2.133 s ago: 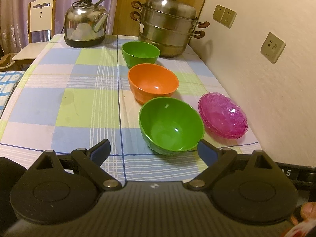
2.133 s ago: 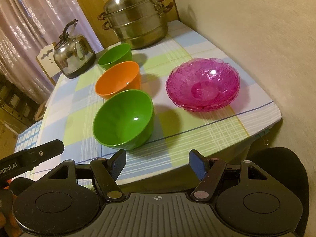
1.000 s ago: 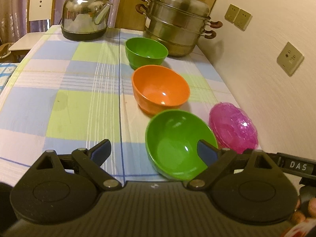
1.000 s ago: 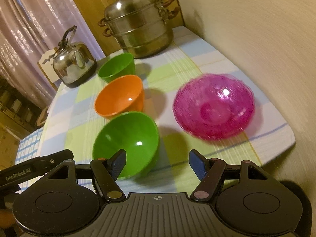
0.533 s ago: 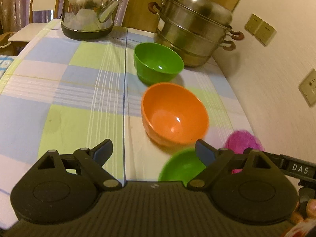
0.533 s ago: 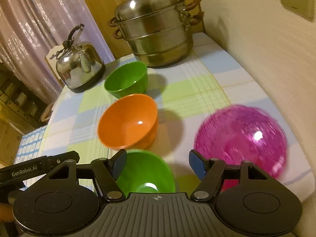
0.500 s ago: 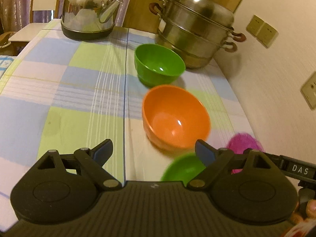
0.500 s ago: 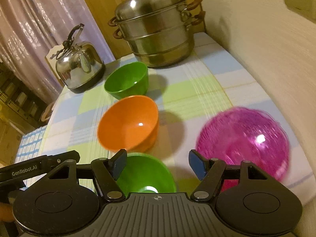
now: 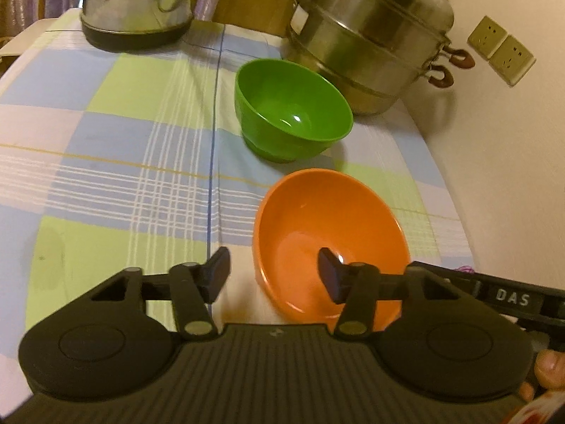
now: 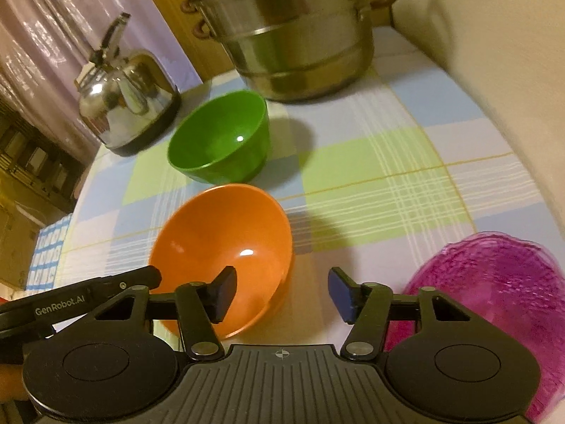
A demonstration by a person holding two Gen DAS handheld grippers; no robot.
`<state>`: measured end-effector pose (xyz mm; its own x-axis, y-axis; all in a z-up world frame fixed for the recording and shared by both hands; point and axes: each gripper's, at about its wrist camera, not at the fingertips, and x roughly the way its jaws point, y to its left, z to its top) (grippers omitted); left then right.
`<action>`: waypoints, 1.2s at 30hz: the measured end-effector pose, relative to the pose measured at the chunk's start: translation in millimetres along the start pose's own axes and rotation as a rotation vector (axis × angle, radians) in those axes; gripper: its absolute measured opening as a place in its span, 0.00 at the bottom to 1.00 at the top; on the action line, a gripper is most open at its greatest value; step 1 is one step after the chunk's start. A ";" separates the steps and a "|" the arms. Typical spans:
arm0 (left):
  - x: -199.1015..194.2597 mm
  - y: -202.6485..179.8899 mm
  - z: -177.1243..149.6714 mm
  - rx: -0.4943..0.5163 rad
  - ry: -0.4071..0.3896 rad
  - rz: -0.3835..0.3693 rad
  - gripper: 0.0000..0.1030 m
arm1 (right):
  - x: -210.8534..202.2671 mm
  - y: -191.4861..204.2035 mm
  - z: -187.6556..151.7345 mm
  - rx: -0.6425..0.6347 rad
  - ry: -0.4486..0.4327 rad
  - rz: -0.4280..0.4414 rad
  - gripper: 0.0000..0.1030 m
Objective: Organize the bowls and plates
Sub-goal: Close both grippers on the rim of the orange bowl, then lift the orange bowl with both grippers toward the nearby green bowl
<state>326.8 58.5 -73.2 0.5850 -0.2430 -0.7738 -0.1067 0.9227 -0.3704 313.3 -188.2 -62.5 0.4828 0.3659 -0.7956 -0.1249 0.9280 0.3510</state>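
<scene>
the table point(image 9: 106, 134) wears a cloth checked in blue, green and white, and every vessel stands on it. at the far end is the steamer point(image 9: 367, 35), a tiered steel pot with its lid on, so its inside is hidden; brown handles show on its sides. the kettle point(image 10: 127, 106), shiny steel on a dark base, stands at the far left, well apart from the steamer.

the pink plates point(image 10: 501, 304) lie at the near right, by the wall: clear magenta, textured, scalloped at the rim, nothing in them. how many are stacked i cannot tell; in the left view only a sliver shows behind the other tool.

the orange bowl point(image 9: 328, 240) is nearest, round and glossy, with a light glint inside and nothing in it. it leans a little, its mouth tipped toward the cameras. the green bowl point(image 9: 293, 109) stands upright just beyond it, close in front of the steamer, also with nothing in it, glossy inside.

the left gripper point(image 9: 273, 275) is spread wide and holds nothing; its right finger shows over the orange bowl's hollow, its left one outside the rim. the right gripper point(image 10: 282, 293) is likewise wide and holds nothing, its left finger over that same bowl's inside, its right one over cloth between the bowl and the plates.
</scene>
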 end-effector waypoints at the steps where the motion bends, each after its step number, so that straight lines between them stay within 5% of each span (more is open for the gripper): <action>1: 4.5 -0.6 1.8 0.007 0.005 0.000 0.41 | 4.8 -1.2 1.8 0.003 0.009 0.002 0.52; 10: 26.8 -0.3 11.6 0.047 0.028 0.018 0.20 | 33.5 -3.3 12.3 -0.024 0.050 -0.012 0.35; 24: 33.6 3.8 14.5 0.059 0.045 0.029 0.07 | 46.2 -4.7 13.2 -0.027 0.070 -0.017 0.10; 36: 28.6 -2.6 19.0 0.081 0.043 0.033 0.06 | 42.7 -0.3 13.6 -0.031 0.058 -0.037 0.08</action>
<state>359.1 54.8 -84.6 0.5474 -0.2226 -0.8068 -0.0590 0.9513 -0.3025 345.8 -173.8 -89.8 0.4366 0.3343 -0.8352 -0.1357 0.9423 0.3061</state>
